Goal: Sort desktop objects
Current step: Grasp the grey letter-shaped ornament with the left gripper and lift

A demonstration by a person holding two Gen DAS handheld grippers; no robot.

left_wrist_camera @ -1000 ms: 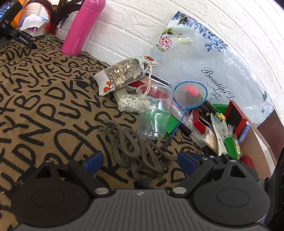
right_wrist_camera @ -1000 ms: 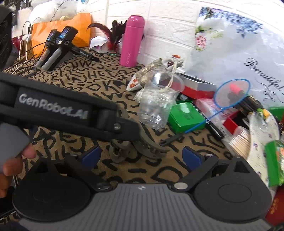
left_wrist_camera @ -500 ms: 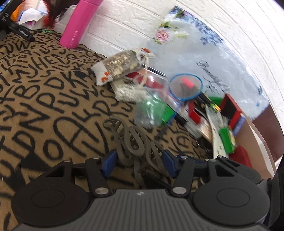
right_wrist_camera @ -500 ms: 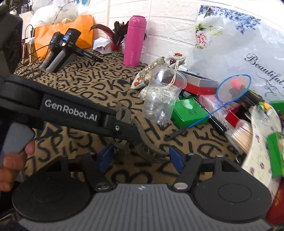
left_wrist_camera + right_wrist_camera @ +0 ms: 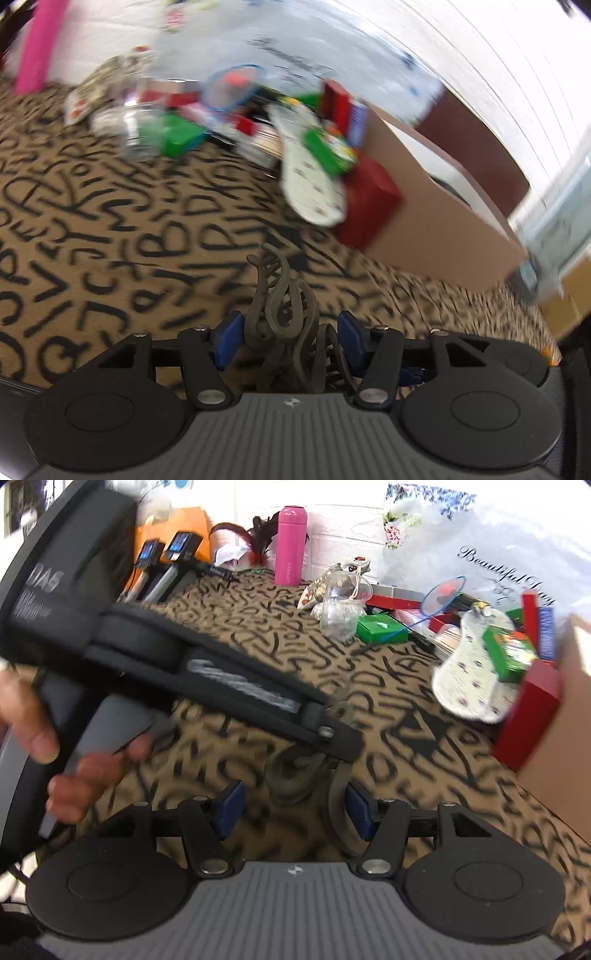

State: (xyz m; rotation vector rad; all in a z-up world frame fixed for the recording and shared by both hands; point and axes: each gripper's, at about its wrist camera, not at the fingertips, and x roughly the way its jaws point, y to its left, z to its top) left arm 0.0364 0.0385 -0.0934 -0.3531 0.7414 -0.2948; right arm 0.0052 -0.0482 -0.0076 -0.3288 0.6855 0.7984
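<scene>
While both cameras are smeared by motion, I can still read the layout: the letter-print cloth (image 5: 110, 229) lies bare across the left and middle, and the clutter pile (image 5: 229, 110) crowds the back against the white wall. A cardboard box (image 5: 436, 206) closes off the right side, with a red box (image 5: 373, 199) touching its near corner, so my open room is the bare cloth to the left.

My left gripper (image 5: 289, 338) stands about half open, its blue pads (image 5: 229, 338) pressed on either side of the grey hair claw (image 5: 284, 314), which rises between them above the cloth. My right gripper (image 5: 295, 808) is also about half open and closing; a grey curved part of the same claw (image 5: 295, 775) lies against its right pad (I think, though blur leaves the contact unclear), with a gap at the left pad.

From the right camera the left gripper's black body (image 5: 184, 672) crosses the view and hides the middle of the claw; a hand (image 5: 85, 764) on its handle is cut off at the edge.
</scene>
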